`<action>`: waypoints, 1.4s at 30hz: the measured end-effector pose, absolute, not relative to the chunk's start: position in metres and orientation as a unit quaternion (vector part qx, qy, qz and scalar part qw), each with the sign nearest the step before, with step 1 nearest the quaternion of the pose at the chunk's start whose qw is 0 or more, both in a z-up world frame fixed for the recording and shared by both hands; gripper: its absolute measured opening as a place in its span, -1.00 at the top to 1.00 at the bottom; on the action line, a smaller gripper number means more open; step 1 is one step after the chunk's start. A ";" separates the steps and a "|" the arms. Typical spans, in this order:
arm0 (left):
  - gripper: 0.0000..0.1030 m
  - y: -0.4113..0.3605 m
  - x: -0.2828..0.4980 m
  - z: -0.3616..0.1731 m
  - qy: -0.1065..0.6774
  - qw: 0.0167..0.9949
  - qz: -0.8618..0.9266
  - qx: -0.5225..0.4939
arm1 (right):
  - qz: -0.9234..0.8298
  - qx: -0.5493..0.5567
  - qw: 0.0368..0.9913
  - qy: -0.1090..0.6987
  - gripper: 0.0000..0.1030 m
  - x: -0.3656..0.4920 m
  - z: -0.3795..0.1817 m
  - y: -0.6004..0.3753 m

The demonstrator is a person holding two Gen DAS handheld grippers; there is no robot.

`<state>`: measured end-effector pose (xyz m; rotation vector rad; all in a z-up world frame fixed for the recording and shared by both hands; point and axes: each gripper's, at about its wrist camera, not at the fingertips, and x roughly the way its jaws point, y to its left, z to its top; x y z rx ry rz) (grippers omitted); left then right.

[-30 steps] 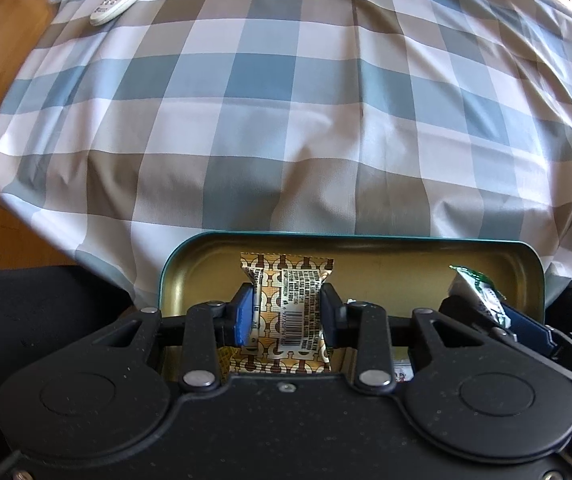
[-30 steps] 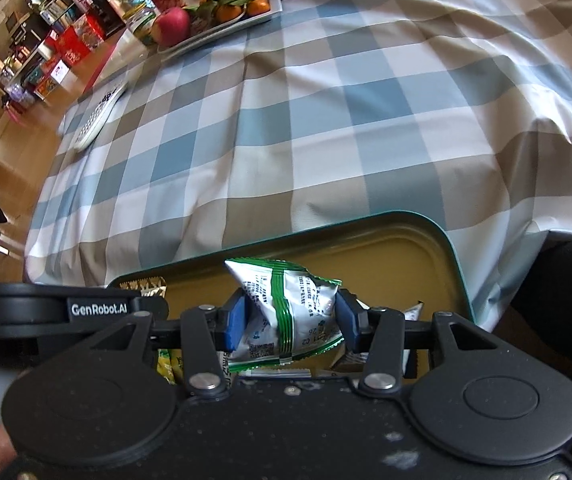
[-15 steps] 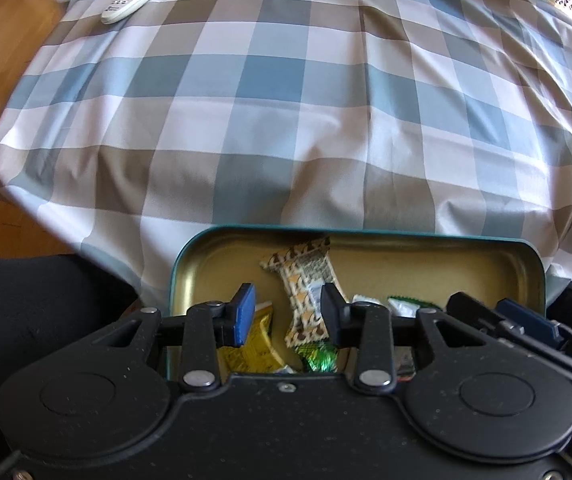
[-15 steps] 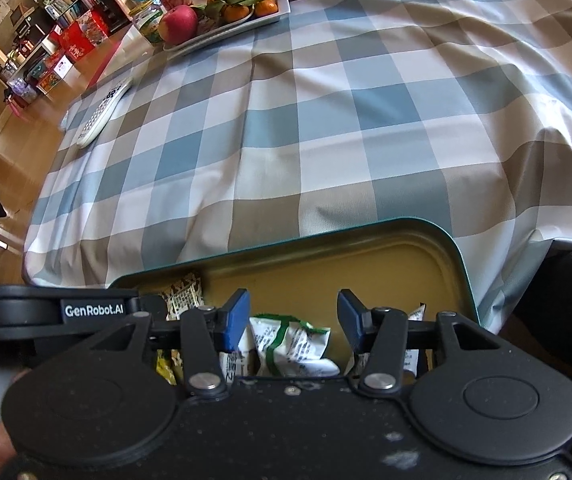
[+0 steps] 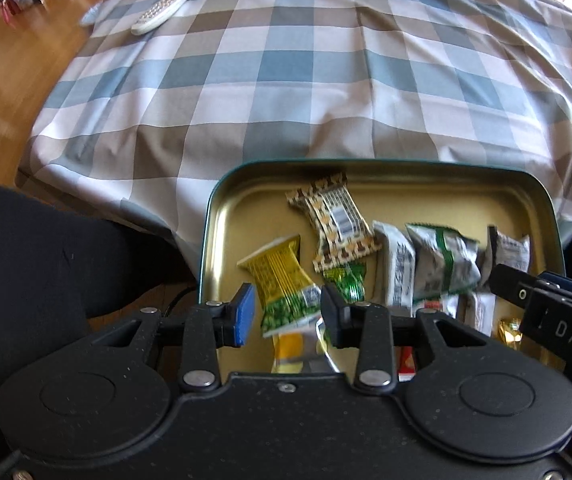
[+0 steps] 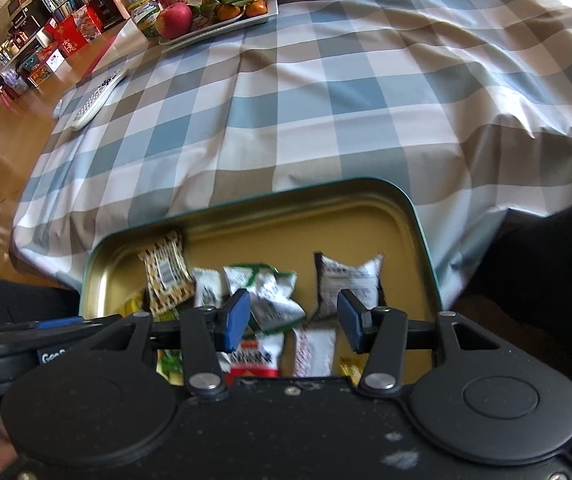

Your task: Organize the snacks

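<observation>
A green tin [image 5: 366,161] with a gold inside sits just before the table's near edge and holds several snack packets. Among them are a brown patterned packet [image 5: 336,220], a yellow-green packet [image 5: 281,284], a green-white packet [image 5: 442,260] and a black-white packet [image 5: 508,252]. My left gripper [image 5: 288,314] hovers open above the yellow-green packet, with nothing between its pads. My right gripper [image 6: 294,316] hangs open over the tin's [image 6: 306,185] right half, above the green-white packet [image 6: 269,292] and beside the black-white packet [image 6: 346,284]. Its body shows at the right edge of the left wrist view.
A blue, grey and white checked cloth [image 5: 326,60] covers the table. A white remote control [image 6: 97,100] lies at its far left. A tray of fruit [image 6: 221,16] stands at the back. Wooden floor [image 5: 13,64] lies to the left. A person's dark clothing [image 5: 45,248] flanks the tin.
My left gripper let go of the brown patterned packet and my right one of the green-white packet; both now lie in the tin. Both grippers drew back, showing more of the tin.
</observation>
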<state>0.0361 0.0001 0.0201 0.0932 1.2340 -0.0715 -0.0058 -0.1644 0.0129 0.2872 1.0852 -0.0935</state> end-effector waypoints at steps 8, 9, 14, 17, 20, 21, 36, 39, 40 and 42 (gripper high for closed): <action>0.09 0.005 0.003 0.016 0.558 0.828 -0.046 0.036 | -0.056 0.118 0.853 0.505 -0.01 -0.042 0.007 -0.164; 0.09 0.005 -0.001 0.015 0.553 0.831 -0.044 0.040 | -0.058 0.115 0.854 0.504 -0.01 -0.045 0.005 -0.165; 0.09 0.007 -0.014 0.009 0.548 0.834 -0.044 0.043 | -0.062 0.116 0.861 0.492 -0.01 -0.057 0.004 -0.164; 0.09 0.008 -0.021 0.004 0.550 0.833 -0.048 0.038 | -0.068 0.112 0.865 0.484 -0.01 -0.062 0.005 -0.163; 0.09 0.007 -0.025 0.002 0.548 0.834 -0.047 0.044 | -0.071 0.114 0.863 0.487 -0.01 -0.063 0.002 -0.165; 0.09 0.006 -0.025 0.003 0.544 0.836 -0.045 0.046 | -0.071 0.116 0.862 0.489 0.00 -0.064 0.001 -0.165; 0.10 0.009 -0.019 -0.004 0.555 0.830 -0.037 0.040 | -0.069 0.097 0.855 0.504 0.02 -0.059 -0.007 -0.161; 0.10 0.009 -0.019 -0.004 0.555 0.830 -0.038 0.040 | -0.069 0.095 0.854 0.506 0.02 -0.059 -0.008 -0.160; 0.10 0.009 -0.019 -0.005 0.555 0.830 -0.039 0.040 | -0.069 0.094 0.854 0.506 0.03 -0.059 -0.008 -0.160; 0.10 0.009 -0.019 -0.005 0.556 0.829 -0.041 0.040 | -0.069 0.094 0.854 0.507 0.03 -0.058 -0.008 -0.160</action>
